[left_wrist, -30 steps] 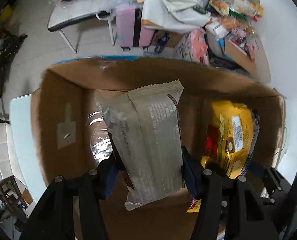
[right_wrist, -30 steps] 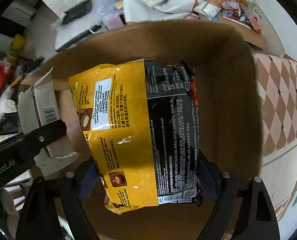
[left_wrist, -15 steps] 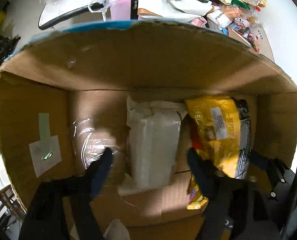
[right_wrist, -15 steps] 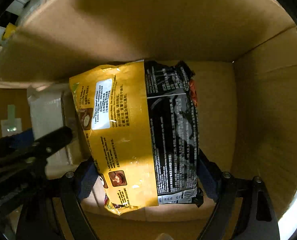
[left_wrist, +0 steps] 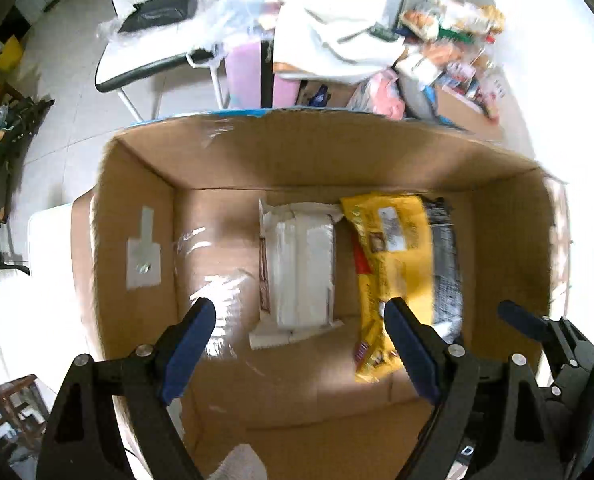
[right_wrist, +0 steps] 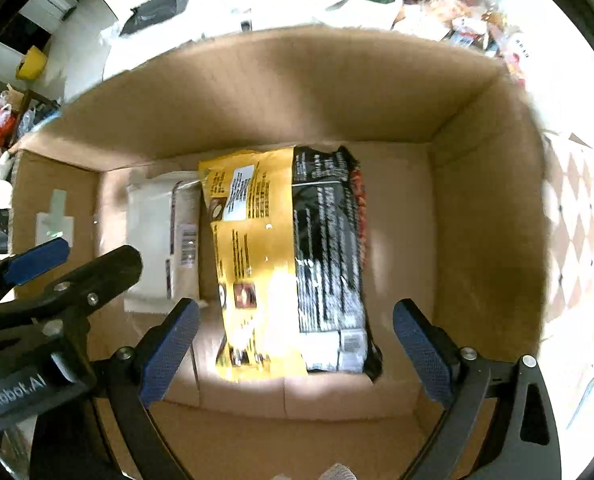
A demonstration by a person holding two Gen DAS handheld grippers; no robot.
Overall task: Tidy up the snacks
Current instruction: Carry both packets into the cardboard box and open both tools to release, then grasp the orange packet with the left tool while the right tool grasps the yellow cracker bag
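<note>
A cardboard box (left_wrist: pixel 137 216) holds two snack packs lying flat on its floor. A white pack (left_wrist: pixel 301 272) lies in the middle; it shows at left in the right wrist view (right_wrist: pixel 153 236). A yellow and black pack (left_wrist: pixel 401 276) lies beside it on the right, and fills the middle of the right wrist view (right_wrist: pixel 293 264). My left gripper (left_wrist: pixel 301 344) is open and empty above the box. My right gripper (right_wrist: pixel 293 348) is open and empty above the yellow pack; it also shows at the right edge of the left wrist view (left_wrist: pixel 529 324).
A pile of loose snacks (left_wrist: pixel 449 52) lies on a surface behind the box. A chair with a black bag (left_wrist: pixel 157 12) and a pink case (left_wrist: pixel 245 72) stand on the floor beyond. A checkered cloth (right_wrist: pixel 577 220) lies right of the box.
Both grippers have opened and let go of their packs, which now lie on the box floor. Both grippers have drawn back up out of the box.
</note>
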